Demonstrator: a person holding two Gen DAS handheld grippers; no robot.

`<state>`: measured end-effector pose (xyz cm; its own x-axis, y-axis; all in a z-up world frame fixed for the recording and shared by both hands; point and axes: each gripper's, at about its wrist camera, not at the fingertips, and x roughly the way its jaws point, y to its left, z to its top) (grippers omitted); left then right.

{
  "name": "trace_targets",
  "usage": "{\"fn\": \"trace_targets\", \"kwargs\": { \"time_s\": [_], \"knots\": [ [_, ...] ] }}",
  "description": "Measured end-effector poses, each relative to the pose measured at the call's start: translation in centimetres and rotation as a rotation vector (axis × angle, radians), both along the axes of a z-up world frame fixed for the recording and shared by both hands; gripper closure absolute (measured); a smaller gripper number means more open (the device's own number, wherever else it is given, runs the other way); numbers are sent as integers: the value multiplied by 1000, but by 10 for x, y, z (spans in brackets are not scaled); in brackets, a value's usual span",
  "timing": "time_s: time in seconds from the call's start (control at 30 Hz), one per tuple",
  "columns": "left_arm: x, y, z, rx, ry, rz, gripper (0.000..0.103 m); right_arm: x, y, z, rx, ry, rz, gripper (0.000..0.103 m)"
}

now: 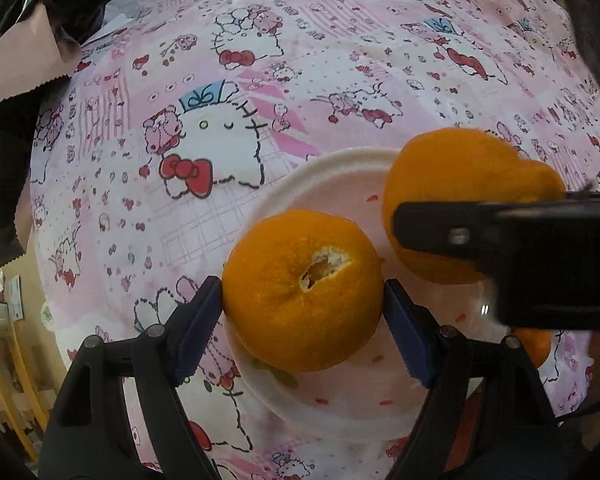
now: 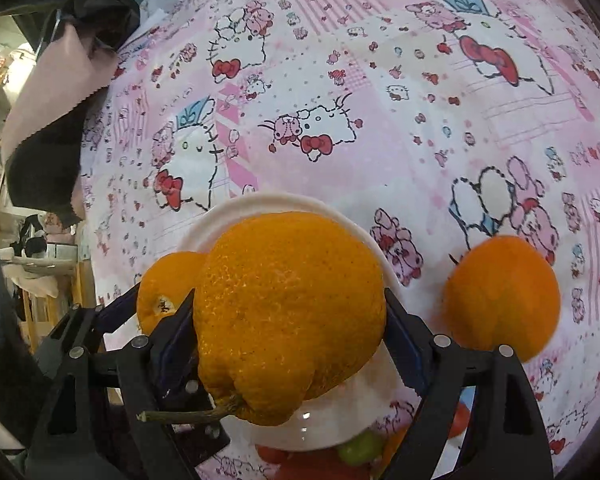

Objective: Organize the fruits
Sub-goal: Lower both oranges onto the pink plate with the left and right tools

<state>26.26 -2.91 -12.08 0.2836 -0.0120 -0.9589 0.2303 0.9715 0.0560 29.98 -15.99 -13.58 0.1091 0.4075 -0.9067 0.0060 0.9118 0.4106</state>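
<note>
Oranges fill both grippers above a white plate (image 1: 332, 184) on a table spread with a pink cartoon-cat cloth (image 1: 300, 40). We see the left gripper (image 1: 304, 300) holding a round orange (image 1: 300, 292) between its blue pads (image 1: 404, 332), both pads pressed to its sides, over the plate's near-left rim. The torn spot in its peel faces the camera, so its axis runs up toward us. The right gripper (image 2: 288, 320) clamps a larger, bumpy orange (image 2: 288, 312) just as firmly; its woody stem (image 2: 188, 414) sticks out toward the lower left, the long axis running along the fingers. In the left view this fruit hangs over the plate's right side, partly hidden by the right gripper's black arm. A third orange (image 2: 504, 296) lies on the cloth just right of the plate. A pink-and-black cloth heap (image 2: 60, 80) sits at the table's far-left corner.
</note>
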Motion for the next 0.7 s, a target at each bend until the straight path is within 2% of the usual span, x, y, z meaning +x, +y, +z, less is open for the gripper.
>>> {"fn": "trace_targets", "kwargs": {
  "time_s": [0.17, 0.33, 0.5, 0.7],
  "knots": [
    [5, -7, 0, 24, -29, -8, 26, 9, 0, -12, 0, 31, -44, 16],
    [5, -10, 0, 20, -43, -5, 24, 7, 3, -15, -2, 22, -36, 14],
    [2, -7, 8, 22, -67, 15, 20, 7, -1, -14, 42, 19, -50, 12],
    [3, 2, 7, -3, -36, 45, 18, 5, 2, -7, 34, -4, -17, 10]
  ]
}}
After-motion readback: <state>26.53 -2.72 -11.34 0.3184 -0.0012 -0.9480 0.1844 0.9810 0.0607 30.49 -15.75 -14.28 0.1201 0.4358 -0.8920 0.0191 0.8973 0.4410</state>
